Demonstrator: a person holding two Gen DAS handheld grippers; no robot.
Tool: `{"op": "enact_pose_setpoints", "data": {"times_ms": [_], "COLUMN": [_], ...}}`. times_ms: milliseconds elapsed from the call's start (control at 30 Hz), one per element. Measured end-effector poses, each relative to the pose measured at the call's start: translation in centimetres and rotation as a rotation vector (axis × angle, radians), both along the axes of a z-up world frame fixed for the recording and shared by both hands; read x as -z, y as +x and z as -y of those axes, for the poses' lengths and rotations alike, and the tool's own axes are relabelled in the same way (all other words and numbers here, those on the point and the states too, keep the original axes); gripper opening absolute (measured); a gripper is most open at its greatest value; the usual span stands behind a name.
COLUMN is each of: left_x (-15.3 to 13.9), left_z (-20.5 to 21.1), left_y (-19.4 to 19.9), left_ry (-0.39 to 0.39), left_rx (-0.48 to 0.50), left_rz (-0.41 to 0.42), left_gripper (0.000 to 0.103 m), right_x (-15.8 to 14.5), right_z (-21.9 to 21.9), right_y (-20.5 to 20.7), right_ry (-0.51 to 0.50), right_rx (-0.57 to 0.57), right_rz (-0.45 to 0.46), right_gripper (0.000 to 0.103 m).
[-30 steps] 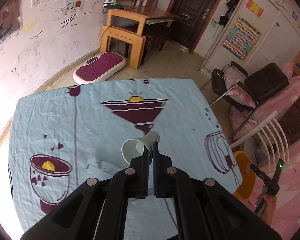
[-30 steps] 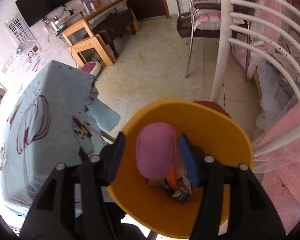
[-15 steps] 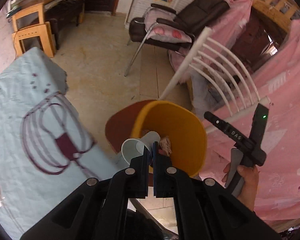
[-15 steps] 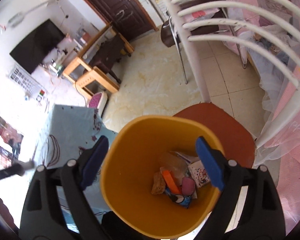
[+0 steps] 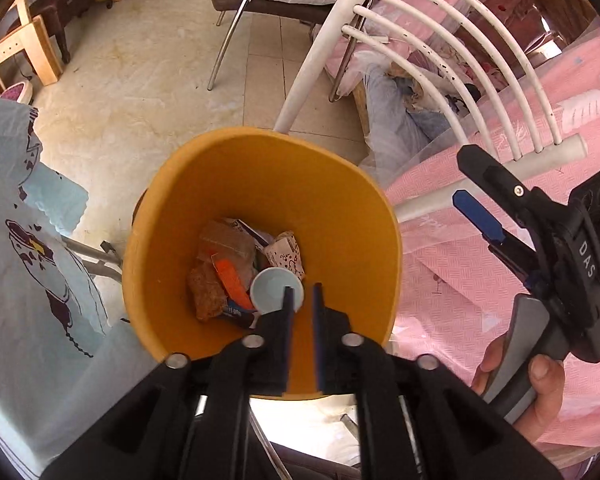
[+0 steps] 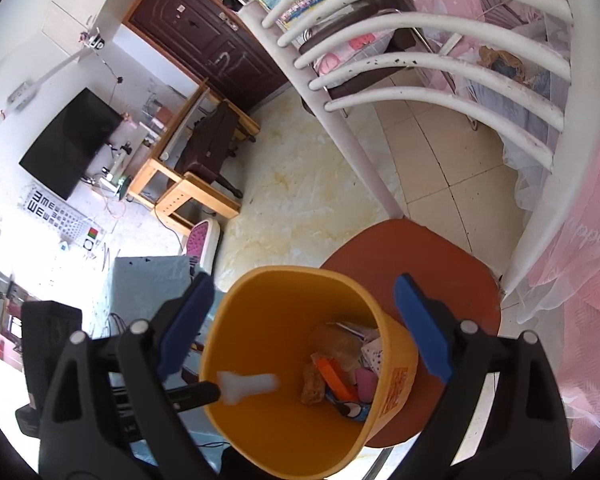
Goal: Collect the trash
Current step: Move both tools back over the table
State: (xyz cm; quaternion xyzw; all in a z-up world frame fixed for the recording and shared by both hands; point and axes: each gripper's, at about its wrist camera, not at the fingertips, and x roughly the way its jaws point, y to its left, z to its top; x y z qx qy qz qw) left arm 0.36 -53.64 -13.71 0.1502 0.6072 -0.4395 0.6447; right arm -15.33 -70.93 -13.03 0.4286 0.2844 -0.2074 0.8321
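Note:
A yellow bin (image 5: pixel 260 136) stands on a red-brown seat (image 6: pixel 412 264), with wrappers (image 5: pixel 230 280) and a pink piece (image 6: pixel 366 378) at its bottom. My left gripper (image 5: pixel 300 300) points down into the bin's mouth and its jaws are opening, with a clear gap and nothing pressed between the pads. A pale paper cup (image 5: pixel 276 290) sits just left of its left finger, inside the bin; in the right wrist view the cup (image 6: pixel 246 386) is a blur at that gripper's tip. My right gripper (image 6: pixel 300 288) stands wide open and empty above the bin (image 6: pixel 284 272).
The table with the light blue cloth (image 5: pixel 28 260) lies left of the bin. A white slatted chair back (image 5: pixel 440 40) rises behind it, pink fabric (image 5: pixel 440 300) to the right. A hand (image 5: pixel 540 384) holds the right gripper at the right edge. Tiled floor beyond.
My left gripper carried the cup from the table to the bin and its jaws parted, freeing the cup. The right gripper dropped the pink piece into the bin, opened wide and drew back.

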Motion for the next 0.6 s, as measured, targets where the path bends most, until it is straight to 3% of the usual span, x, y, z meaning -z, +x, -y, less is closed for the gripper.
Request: {"op": "enact_pose_setpoints", "data": {"times_ms": [33, 67, 100, 233, 367, 500, 600], "left_x": [-0.3, -0.6, -1.1, -4.5, -9.1, -12.1, -13.0], "left_z": [-0.1, -0.5, -0.7, -4.8, -13.3, -24.0, -32.0], "left_y": [0.1, 0.1, 0.4, 0.9, 2.4, 5.8, 8.9], "left_ry": [-0.005, -0.017, -0.037, -0.076, -0.100, -0.019, 0.065], "left_rx": [-0.001, -0.009, -0.019, -0.065, -0.185, -0.399, -0.557], "left_rz": [0.001, 0.009, 0.021, 0.125, 0.297, 0.453, 0.476], "left_gripper": [0.063, 0.082, 0.094, 0.094, 0.094, 0.094, 0.094], "right_x": [0.0, -0.1, -0.3, -1.5, -3.4, -4.9, -6.1], "right_z": [-0.1, -0.3, -0.6, -2.5, -6.2, -11.4, -15.5], "right_y": [0.1, 0.2, 0.4, 1.6, 4.0, 7.7, 10.5], "right_ry": [-0.001, -0.005, -0.009, -0.050, -0.094, -0.128, -0.127], "right_rx": [-0.002, -0.006, -0.013, -0.057, -0.177, -0.325, -0.461], "right_rz": [-0.002, -0.003, -0.003, 0.008, 0.054, 0.062, 0.094], "right_gripper": [0.088, 0.088, 0.088, 0.089, 0.092, 0.094, 0.094]}}
